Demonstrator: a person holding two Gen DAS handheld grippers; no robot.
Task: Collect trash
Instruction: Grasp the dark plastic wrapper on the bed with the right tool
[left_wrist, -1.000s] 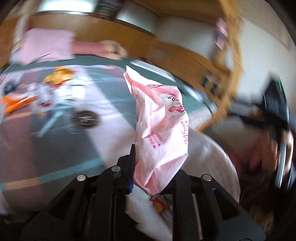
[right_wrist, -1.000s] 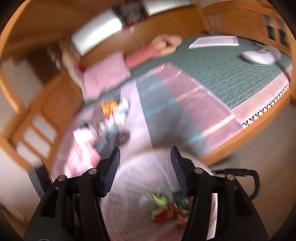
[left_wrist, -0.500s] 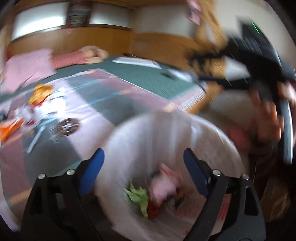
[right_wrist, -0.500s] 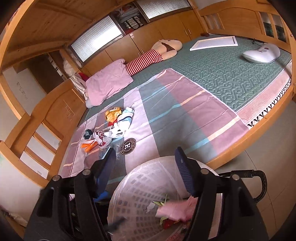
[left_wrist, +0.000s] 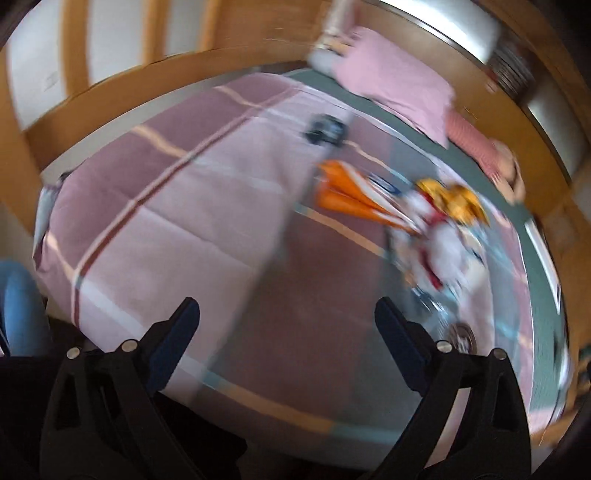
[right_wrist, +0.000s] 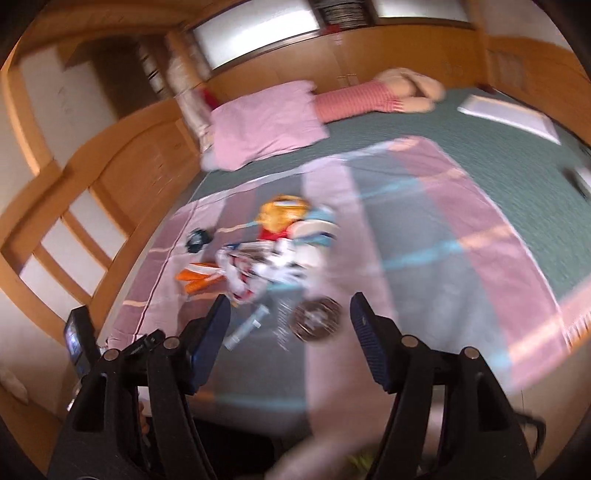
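Orange wrappers (right_wrist: 197, 278) sit at 11 o'clock of the gaping, empty right tongs (right_wrist: 290, 319); left tongs (left_wrist: 286, 321) equally spread; blurry swinging risks a mis-grab.

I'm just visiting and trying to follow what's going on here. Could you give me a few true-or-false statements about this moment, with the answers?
1. The left gripper is open and holds nothing. True.
2. The right gripper clamps a pink packet. False: it is open and empty.
3. A pile of wrappers lies on the striped blanket. True.
4. The pink pillow lies on the floor. False: it lies on the bed.
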